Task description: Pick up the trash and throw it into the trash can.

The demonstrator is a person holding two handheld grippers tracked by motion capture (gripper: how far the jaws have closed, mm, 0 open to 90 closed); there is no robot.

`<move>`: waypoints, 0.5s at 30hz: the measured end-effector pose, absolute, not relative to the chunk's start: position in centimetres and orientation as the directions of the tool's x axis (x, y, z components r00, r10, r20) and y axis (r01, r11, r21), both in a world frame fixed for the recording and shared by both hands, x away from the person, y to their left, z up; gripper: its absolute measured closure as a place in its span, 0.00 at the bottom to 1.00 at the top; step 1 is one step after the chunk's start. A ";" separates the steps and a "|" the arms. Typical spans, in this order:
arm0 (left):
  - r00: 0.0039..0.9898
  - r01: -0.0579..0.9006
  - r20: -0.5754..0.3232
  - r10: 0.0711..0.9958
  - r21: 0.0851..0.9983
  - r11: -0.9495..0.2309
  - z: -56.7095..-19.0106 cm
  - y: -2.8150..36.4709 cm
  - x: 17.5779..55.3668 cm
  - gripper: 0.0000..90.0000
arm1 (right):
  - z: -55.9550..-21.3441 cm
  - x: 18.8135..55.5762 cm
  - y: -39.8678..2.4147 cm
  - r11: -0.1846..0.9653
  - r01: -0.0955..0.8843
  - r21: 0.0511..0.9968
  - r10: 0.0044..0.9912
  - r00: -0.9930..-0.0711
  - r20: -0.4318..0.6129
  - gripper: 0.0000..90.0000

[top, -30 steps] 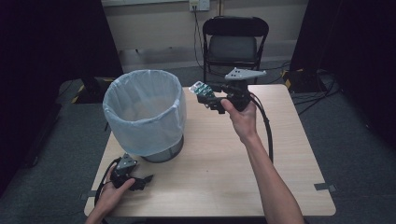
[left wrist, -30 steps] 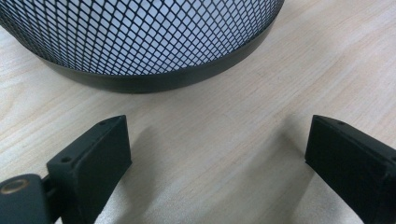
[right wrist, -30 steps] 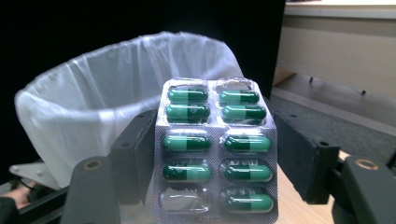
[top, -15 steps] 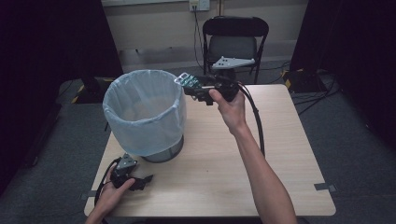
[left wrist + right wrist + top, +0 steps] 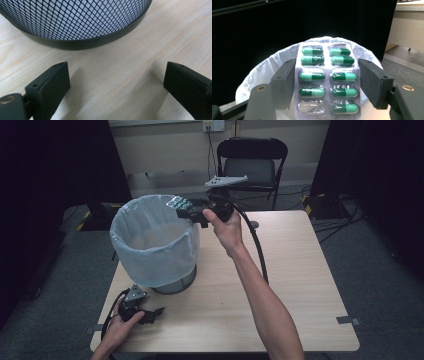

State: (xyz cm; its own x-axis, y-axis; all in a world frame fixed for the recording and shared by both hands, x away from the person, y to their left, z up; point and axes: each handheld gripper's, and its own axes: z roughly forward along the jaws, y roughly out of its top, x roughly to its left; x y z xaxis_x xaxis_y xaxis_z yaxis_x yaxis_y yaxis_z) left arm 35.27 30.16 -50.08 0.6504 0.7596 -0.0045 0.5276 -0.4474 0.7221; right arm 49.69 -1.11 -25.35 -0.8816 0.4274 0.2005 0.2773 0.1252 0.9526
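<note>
High view first: we find the right gripper [image 5: 192, 213] held up at the near rim of the black wire-mesh waste bin lined with a pale translucent plastic bag [image 5: 150, 251], which serves as our landmark. Its jaws are closed on the two long edges of a silver foil blister pack of green capsules [image 5: 179, 203], and the pack juts out over the bin's opening, just inside the rim on the chair side.

Right gripper view confirms the hold: the two black jaws press the blister pack [image 5: 327, 80] from either side, with the bag-lined mouth of the bin [image 5: 265, 68] directly beyond it. Nine capsules remain in their pockets; the pocket at the lower left is empty.

The left gripper [image 5: 148, 312] rests on the light wooden table [image 5: 300, 285] in front of the bin's base, toward the person. Left gripper view shows its jaws standing wide apart with nothing between them, and the mesh wall and black base ring of the bin [image 5: 75, 25] just ahead.

We judge the step in hand to be the carry of the blister pack to the bin for disposal, at or near its end. The pack is already above the opening, though close to the rim. The next move, in our assessment, calls for a little more reach toward the bin's centre, then a release of the jaws so that the pack falls inside the liner. Released too near the rim, it could catch on the folded bag edge or slide outside.
</note>
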 end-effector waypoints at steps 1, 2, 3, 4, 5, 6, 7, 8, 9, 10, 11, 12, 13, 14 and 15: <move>0.650 0.528 -0.005 0.760 0.722 -0.447 -50.1 30.2 35.3 0.07 | -25.4 49.7 -1.1 0.125 0.277 0.953 0.427 -0.882 0.200 0.38; 0.650 0.527 -0.004 0.760 0.722 -0.448 -50.1 30.2 35.3 0.07 | -25.3 49.7 -0.9 0.123 0.277 0.953 0.428 -0.881 0.201 0.38; 0.650 0.527 -0.004 0.760 0.722 -0.447 -50.1 30.2 35.3 0.07 | -25.3 49.8 -0.7 0.122 0.277 0.953 0.423 -0.883 0.202 0.38; 0.650 0.527 -0.004 0.760 0.722 -0.447 -50.1 30.2 35.3 0.07 | -25.2 49.8 -0.4 0.124 0.275 0.953 0.418 -0.886 0.201 0.38; 0.650 0.528 -0.004 0.760 0.722 -0.448 -50.1 30.2 35.3 0.07 | -25.1 49.8 0.0 0.128 0.274 0.953 0.417 -0.887 0.199 0.38; 0.650 0.527 -0.004 0.760 0.722 -0.448 -50.1 30.2 35.3 0.07 | -25.1 49.8 0.3 0.130 0.274 0.953 0.412 -0.889 0.199 0.38; 0.650 0.527 -0.004 0.760 0.722 -0.448 -50.1 30.2 35.3 0.07 | -25.1 49.8 0.6 0.136 0.274 0.952 0.407 -0.891 0.199 0.38; 0.650 0.528 -0.004 0.760 0.722 -0.447 -50.1 30.2 35.3 0.07 | -25.1 49.9 1.3 0.148 0.274 0.950 0.406 -0.893 0.194 0.38; 0.650 0.527 -0.004 0.760 0.722 -0.448 -50.1 30.2 35.3 0.07 | -25.1 49.9 1.3 0.148 0.274 0.950 0.406 -0.893 0.194 0.38; 0.650 0.527 -0.004 0.760 0.722 -0.448 -50.1 30.2 35.3 0.07 | -25.1 50.0 1.6 0.155 0.273 0.949 0.406 -0.894 0.191 0.38; 0.650 0.527 -0.004 0.760 0.722 -0.448 -50.1 30.2 35.3 0.07 | -25.2 50.1 1.9 0.159 0.276 0.948 0.404 -0.894 0.192 0.37; 0.651 0.527 -0.003 0.759 0.722 -0.448 -50.1 30.2 35.3 0.07 | -25.3 50.2 2.5 0.173 0.278 0.945 0.401 -0.896 0.190 0.37; 0.651 0.527 -0.003 0.759 0.722 -0.448 -50.1 30.2 35.3 0.07 | -25.3 50.2 2.5 0.173 0.278 0.945 0.401 -0.896 0.190 0.37; 0.651 0.527 -0.003 0.759 0.722 -0.448 -50.1 30.2 35.3 0.07 | -25.3 50.3 3.0 0.190 0.283 0.940 0.409 -0.893 0.186 0.37; 0.651 0.527 -0.003 0.759 0.722 -0.448 -50.1 30.2 35.3 0.07 | -25.3 50.3 3.0 0.190 0.283 0.940 0.409 -0.893 0.186 0.37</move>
